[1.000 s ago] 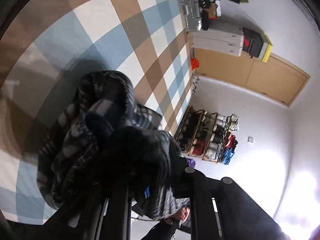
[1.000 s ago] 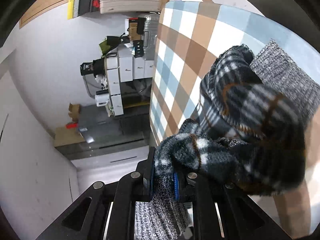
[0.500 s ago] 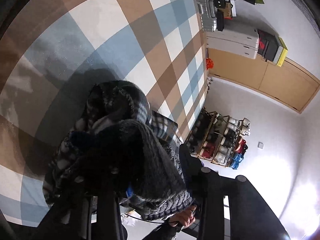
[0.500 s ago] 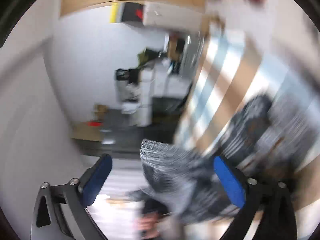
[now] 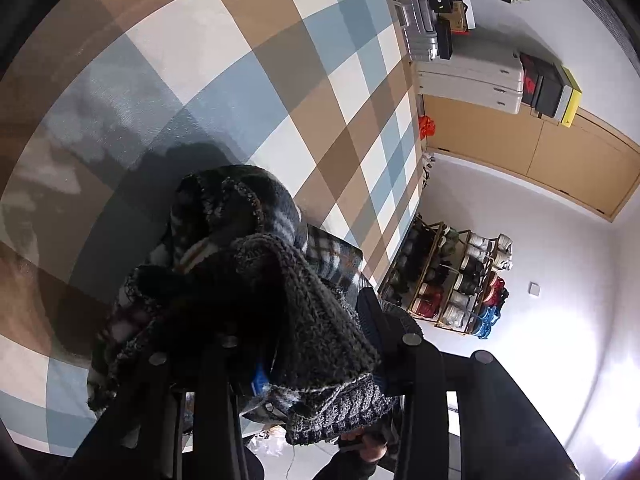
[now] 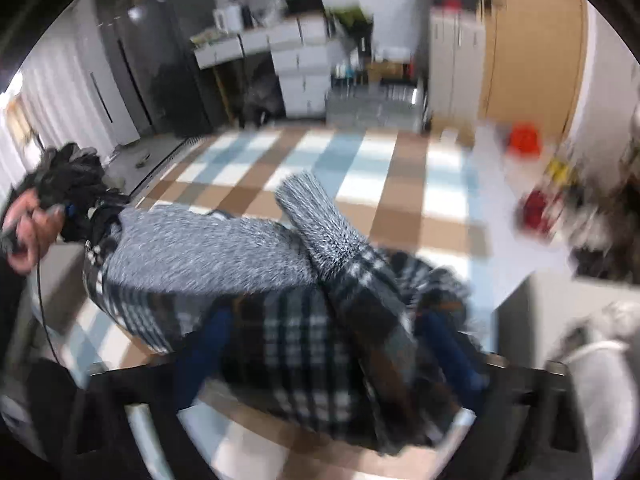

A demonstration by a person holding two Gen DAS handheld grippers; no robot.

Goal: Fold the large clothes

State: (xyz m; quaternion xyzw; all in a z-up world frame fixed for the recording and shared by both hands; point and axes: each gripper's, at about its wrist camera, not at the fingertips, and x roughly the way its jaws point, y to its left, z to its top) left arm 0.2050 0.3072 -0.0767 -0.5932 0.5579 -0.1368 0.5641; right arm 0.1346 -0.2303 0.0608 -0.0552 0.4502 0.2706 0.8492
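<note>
- Left gripper point(image 5: 320, 344) is pinching a bunched wad of the sweater point(image 5: 248, 280) — dark plaid fleece with a grey knit hem — over the checked mat point(image 5: 248, 52); the wad is filling the gap between the jaws.
- Right gripper point(image 6: 328, 344) is sitting partly spread around a thick plaid fold of the sweater point(image 6: 304, 320); the view is blurred, so I cannot tell if the pads are pressing the cloth or just straddling it.
- Sweater is lying crumpled on the mat near its front edge, grey cuffed sleeve point(image 6: 320, 224) lying across the top, a person's hand point(image 6: 24, 224) showing at the left edge.
- Risk: right side is probably grabbing several layers at once, so the fold could come out lumpy or drag the sleeve along.
- Risk: if the right pads are not really biting, the cloth is likely slipping out on the lift, leaving the left holding a lopsided bundle.
- Risk: left grip is on a wad, not an edge, so spreading flat is looking hard.
- Versus earlier: right jaws were clamped on a thin bit of cloth, then went wide with blue pads clear, and have just been closing again with the plaid fold between them; the right view has rolled strongly.
- Left jaws have widened from a tight pinch, wad still between them; left view has barely shifted.
</note>
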